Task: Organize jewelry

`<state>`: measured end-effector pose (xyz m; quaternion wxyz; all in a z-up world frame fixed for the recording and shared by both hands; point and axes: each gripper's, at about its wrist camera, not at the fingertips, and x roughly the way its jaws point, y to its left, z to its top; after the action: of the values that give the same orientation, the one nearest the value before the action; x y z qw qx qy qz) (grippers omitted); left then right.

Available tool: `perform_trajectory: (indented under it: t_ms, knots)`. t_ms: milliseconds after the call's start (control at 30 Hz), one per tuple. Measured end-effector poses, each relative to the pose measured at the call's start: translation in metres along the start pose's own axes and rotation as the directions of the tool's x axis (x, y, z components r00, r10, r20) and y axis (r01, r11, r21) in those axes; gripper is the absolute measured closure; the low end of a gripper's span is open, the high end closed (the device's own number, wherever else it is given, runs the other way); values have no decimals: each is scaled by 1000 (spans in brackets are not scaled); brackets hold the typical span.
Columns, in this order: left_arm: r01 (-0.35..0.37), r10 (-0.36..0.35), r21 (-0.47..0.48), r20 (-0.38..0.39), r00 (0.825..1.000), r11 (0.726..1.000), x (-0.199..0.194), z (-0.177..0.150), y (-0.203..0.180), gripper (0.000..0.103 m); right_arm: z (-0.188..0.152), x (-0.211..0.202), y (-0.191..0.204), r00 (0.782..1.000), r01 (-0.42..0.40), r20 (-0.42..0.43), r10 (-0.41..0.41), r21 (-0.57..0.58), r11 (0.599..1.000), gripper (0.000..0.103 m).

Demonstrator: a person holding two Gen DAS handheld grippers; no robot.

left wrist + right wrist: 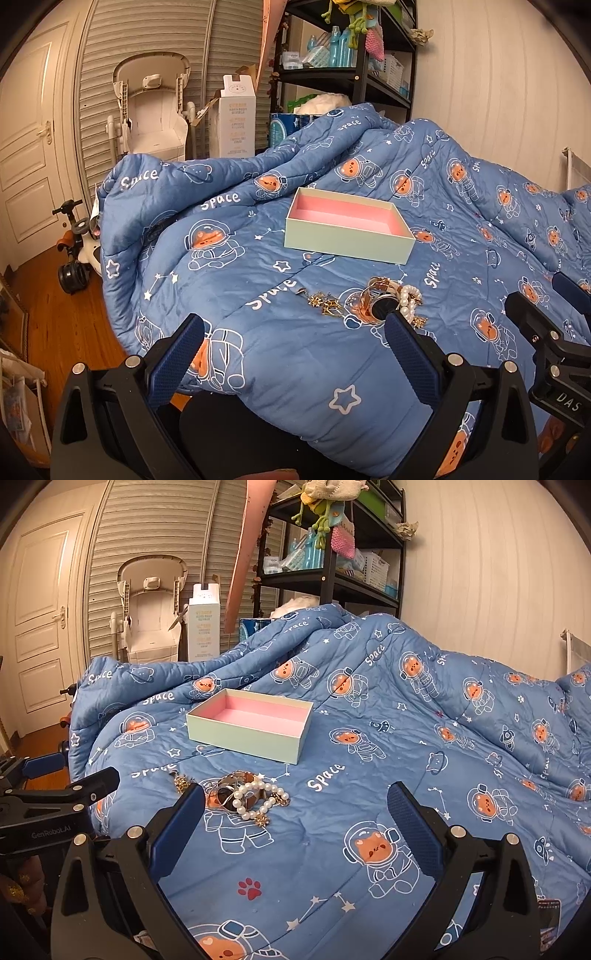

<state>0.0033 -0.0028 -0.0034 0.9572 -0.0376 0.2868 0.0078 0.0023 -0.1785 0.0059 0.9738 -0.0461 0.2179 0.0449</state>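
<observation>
A bedroom scene, viewed from two handheld grippers held low over a bed. At far left stand a white panelled door (27, 122) and a wall of slatted closet doors (155, 40), with a child's ride-on toy (75, 254) on the wooden floor beside the bed. Further right, behind the bed, are a white baby seat (151, 107), a tall white carton (238, 118), and a black shelving unit (354, 74) crowded with bottles and baskets.

A blue quilt (295, 369) printed with astronaut bears covers the bed. On it sits an open box (347, 242), pale green outside, pink inside, holding nothing. Nearer the viewer, well apart from the box, lies the jewelry pile (247, 794): gold chains (325, 302), a watch (229, 792), and a pearl bracelet (258, 799), tangled together.

The left gripper (295, 332) hangs spread wide, grasping nothing; its right finger partly hides the pile's near edge. The right gripper (295, 805) is likewise spread and unladen, and its left finger blocks the pile's left side. Each gripper shows at the edge of the other's view.
</observation>
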Motion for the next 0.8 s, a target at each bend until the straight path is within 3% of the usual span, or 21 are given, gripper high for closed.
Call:
perform_trajectory:
  t_ms: [800]
  knots:
    - [4, -4, -7, 3, 1000, 1000, 1, 1, 2, 7, 0, 2, 1, 1000, 8, -8, -8, 0, 1000, 6]
